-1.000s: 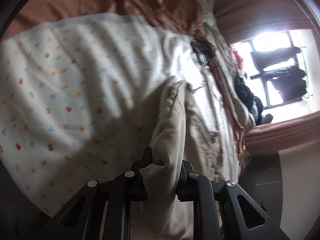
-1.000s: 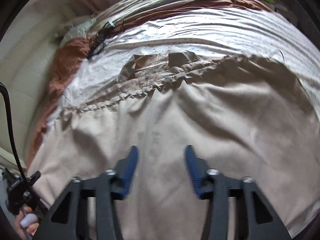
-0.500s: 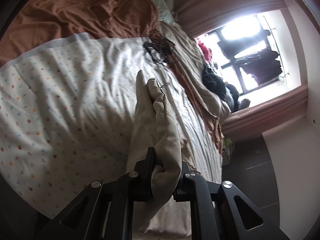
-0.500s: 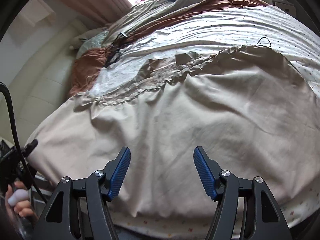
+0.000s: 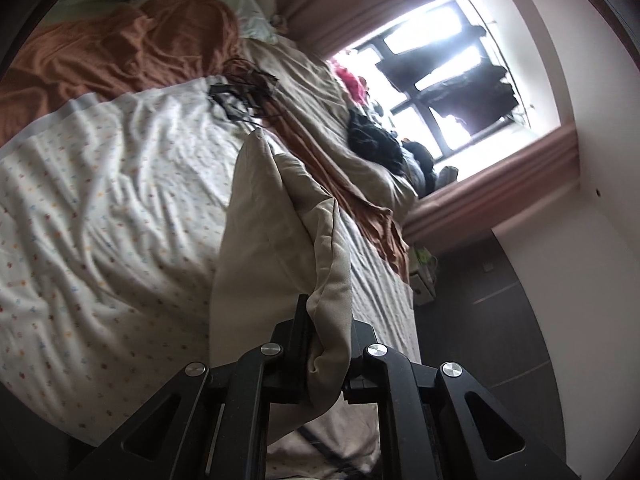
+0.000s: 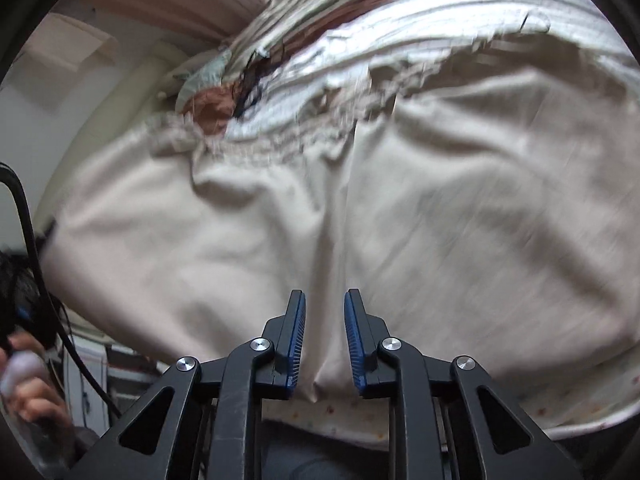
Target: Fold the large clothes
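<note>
A large beige garment (image 6: 440, 200) lies spread over the bed, its gathered waistband towards the far side. My right gripper (image 6: 325, 304) is at its near edge; the blue-padded jaws are closing, with a ridge of the cloth pinched between them and creases running to it. In the left wrist view, my left gripper (image 5: 326, 320) is raised above the bed with its jaws closing tight on a bunched corner of the beige garment (image 5: 272, 220), which hangs down from it in a taut fold.
The bed carries a white sheet with small coloured print (image 5: 100, 200). A brown blanket (image 5: 120, 48), black cables (image 5: 244, 96) and dark clothes (image 5: 372, 140) lie at its far end by the window (image 5: 440, 72). A person's hand (image 6: 32, 396) shows at lower left. Dark floor (image 5: 500, 300) runs alongside.
My left gripper has risen with the garment corner, pulling the fold up off the sheet. My right gripper came down to the garment's near edge and its jaws went from wide apart to nearly together.
</note>
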